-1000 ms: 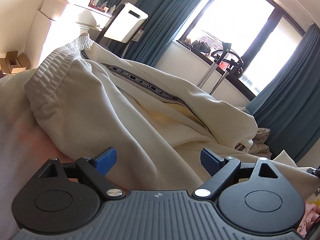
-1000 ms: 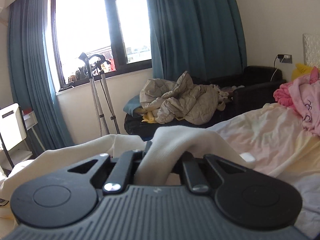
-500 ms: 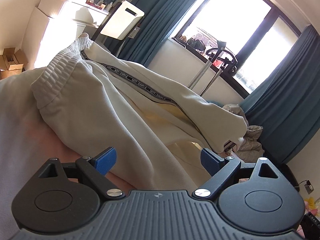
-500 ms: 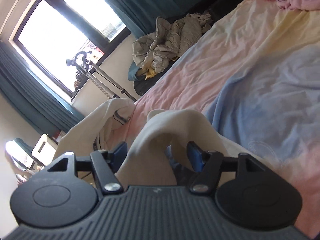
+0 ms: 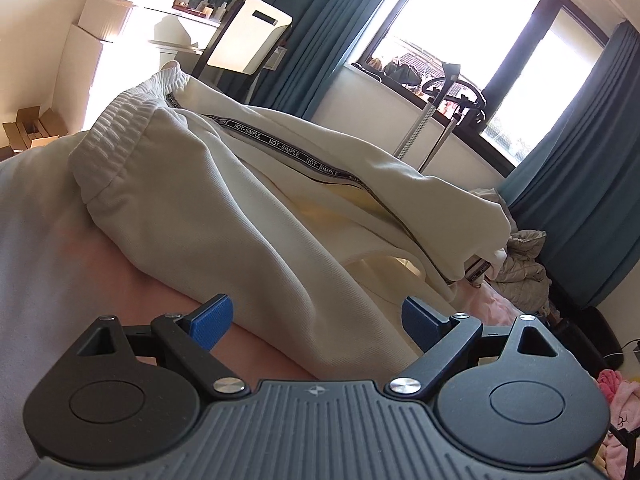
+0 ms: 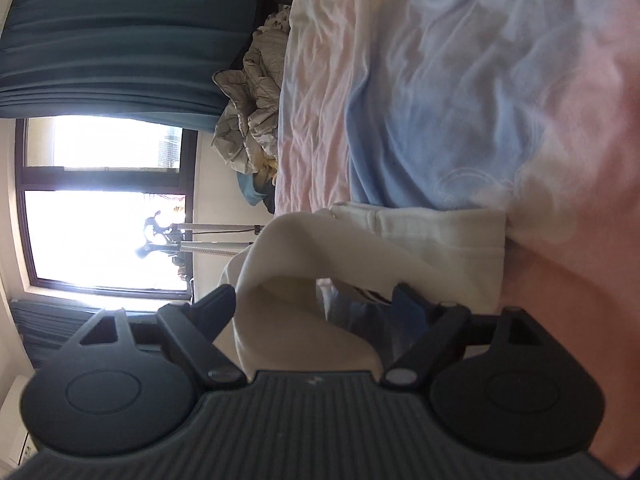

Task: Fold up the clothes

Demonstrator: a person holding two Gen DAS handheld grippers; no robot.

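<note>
Cream sweatpants (image 5: pixel 208 216) with a ribbed waistband and a black "NOT-SIMPLE" side tape lie on the pastel bed sheet (image 5: pixel 36 240). My left gripper (image 5: pixel 316 320) is open, its blue pads on either side of a pant leg, not pinching it. In the right wrist view, rolled sideways, the cuff end of the sweatpants (image 6: pixel 420 240) lies on the sheet (image 6: pixel 480 80). My right gripper (image 6: pixel 316 304) is open, with a loose fold of the cream fabric between its fingers.
A white cabinet (image 5: pixel 108 60) and a white appliance (image 5: pixel 248 40) stand past the bed. Teal curtains (image 5: pixel 580 200) flank the window. A crumpled beige quilt (image 6: pixel 248 116) lies on a dark seat. Pink clothes (image 5: pixel 616 392) lie at the right.
My right gripper opened from its grip on the pant leg and rolled sideways while lowering the cuff onto the sheet. The far leg sank flatter. My left gripper stayed open and shifted slightly.
</note>
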